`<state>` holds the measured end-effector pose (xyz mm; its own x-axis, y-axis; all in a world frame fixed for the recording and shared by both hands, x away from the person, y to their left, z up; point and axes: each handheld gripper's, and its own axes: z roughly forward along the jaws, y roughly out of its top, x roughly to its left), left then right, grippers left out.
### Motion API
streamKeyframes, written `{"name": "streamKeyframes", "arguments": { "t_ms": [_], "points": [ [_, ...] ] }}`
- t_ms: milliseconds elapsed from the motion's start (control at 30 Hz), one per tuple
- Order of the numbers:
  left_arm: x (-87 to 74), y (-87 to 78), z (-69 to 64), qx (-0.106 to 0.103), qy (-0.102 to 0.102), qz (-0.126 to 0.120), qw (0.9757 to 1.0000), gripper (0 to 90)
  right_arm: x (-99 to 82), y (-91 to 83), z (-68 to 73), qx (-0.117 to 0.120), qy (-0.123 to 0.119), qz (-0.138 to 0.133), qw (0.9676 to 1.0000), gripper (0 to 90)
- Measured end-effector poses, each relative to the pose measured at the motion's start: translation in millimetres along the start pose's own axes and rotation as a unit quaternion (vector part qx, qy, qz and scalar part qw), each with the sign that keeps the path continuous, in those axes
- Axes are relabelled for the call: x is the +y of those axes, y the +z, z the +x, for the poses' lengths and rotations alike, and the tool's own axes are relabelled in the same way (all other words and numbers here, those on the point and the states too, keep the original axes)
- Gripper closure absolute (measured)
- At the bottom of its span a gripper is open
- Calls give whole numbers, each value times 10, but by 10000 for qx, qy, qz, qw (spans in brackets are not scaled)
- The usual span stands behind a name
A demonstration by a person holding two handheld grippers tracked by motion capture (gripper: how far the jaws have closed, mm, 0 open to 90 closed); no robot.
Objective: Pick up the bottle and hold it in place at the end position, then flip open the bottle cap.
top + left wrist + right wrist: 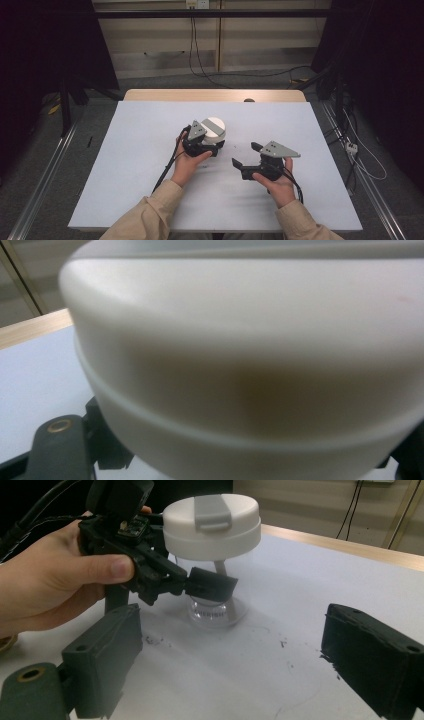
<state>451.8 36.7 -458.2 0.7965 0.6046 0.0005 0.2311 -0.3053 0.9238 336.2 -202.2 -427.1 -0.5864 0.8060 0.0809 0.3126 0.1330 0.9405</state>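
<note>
A recording booth in a lab or test room: a plain white table (pixel 150 165) with a wooden edge stands on a grey floor between black curtains (pixel 45 45) that close off both sides. Metal rails (pixel 40 190) run along the floor, cables (pixel 192 45) hang from a wall socket (pixel 196 4) on the pale panelled back wall, and a power strip (pixel 352 147) lies at the right of the table.

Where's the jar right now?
The jar stands upright near the table's centre in the high view, held at its clear body between the left gripper's jaws; the open right gripper waits to its right.
</note>
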Motion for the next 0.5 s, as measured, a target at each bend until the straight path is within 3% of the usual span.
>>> {"name": "streamKeyframes", "arguments": {
  "t_ms": [500],
  "points": [
    [0, 0, 5, -1, -8, 19, 10000, 185, 93, 160, -7, 52, 12, 64, 10000, 110]
  ]
}}
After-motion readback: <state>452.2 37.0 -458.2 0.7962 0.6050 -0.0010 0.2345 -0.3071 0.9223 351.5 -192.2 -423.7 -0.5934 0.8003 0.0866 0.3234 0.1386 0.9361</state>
